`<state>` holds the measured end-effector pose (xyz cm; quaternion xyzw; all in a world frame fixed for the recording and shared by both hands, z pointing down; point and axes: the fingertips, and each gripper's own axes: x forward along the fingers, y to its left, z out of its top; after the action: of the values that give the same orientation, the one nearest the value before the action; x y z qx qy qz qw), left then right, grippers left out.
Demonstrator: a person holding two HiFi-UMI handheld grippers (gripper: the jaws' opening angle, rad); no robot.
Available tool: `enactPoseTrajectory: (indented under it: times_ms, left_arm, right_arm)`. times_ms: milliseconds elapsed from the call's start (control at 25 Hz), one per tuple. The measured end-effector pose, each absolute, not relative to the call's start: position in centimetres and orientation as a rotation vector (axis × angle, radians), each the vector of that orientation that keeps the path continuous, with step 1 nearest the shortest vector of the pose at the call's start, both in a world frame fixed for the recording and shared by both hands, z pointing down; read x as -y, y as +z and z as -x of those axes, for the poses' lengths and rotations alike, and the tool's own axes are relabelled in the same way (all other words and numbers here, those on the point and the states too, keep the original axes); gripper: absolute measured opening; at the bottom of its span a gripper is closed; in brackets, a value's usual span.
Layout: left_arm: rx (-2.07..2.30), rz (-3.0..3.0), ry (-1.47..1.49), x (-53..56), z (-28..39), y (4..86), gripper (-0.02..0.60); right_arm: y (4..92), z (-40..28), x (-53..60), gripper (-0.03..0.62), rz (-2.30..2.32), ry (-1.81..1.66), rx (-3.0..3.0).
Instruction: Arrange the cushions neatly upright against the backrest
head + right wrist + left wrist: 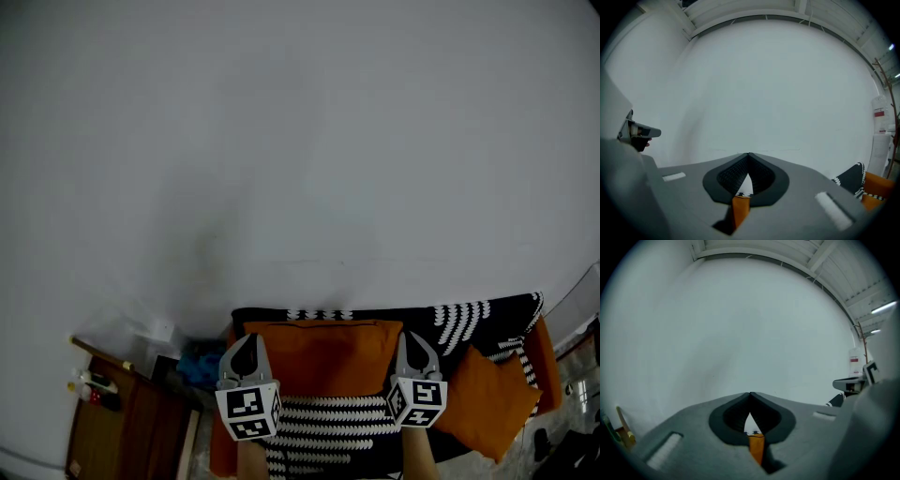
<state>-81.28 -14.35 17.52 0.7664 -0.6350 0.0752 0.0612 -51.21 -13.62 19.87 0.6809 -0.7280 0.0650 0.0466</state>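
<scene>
Left gripper [248, 342] and right gripper [412, 339], both closed and empty, flank the centre cushion [323, 354]; press both sides evenly, seating it upright against the backrest [412, 315]

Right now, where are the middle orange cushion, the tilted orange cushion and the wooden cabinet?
middle orange cushion [323, 356], head view, front face
tilted orange cushion [487, 398], head view, front face
wooden cabinet [131, 427], head view, brown panel

Head view high above the sofa [473, 317]; gripper views low along their jaws; shared white wall [300, 141] ahead.
</scene>
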Motion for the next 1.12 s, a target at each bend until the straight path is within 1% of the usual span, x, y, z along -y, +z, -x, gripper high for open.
enactPoseTrajectory:
  times_ms: [160, 400, 840, 920, 1000, 1080, 1120]
  left_arm:
    - [1.859, -2.359, 0.244, 14.7, 80.2, 18.5, 0.005]
    - [1.679, -2.459, 0.300, 15.5, 76.0, 20.8, 0.005]
    - [1.401, -2.609, 0.336, 15.1, 65.3, 23.1, 0.005]
    - [1.363, -2.629, 0.348, 15.0, 63.2, 23.3, 0.005]
    - [1.325, -2.652, 0.359, 14.8, 61.0, 23.4, 0.006]
    - [1.297, -2.671, 0.366, 14.6, 58.7, 23.3, 0.057]
    - [1.286, -2.680, 0.371, 14.4, 57.4, 23.3, 0.064]
  right_arm:
    - [20.6, 49.9, 12.4, 0.009, -2.136, 0.214, 2.158]
    - [22.2, 45.6, 8.9, 0.011, -2.272, 0.267, 1.973]
    - [23.7, 35.6, 0.9, 0.018, -2.470, 0.306, 1.666]
    - [23.8, 33.8, -0.6, 0.034, -2.503, 0.308, 1.617]
    - [24.0, 31.9, -2.0, 0.065, -2.530, 0.314, 1.574]
    - [24.2, 29.7, -3.3, 0.089, -2.551, 0.319, 1.538]
    - [24.3, 28.4, -4.0, 0.097, -2.561, 0.322, 1.522]
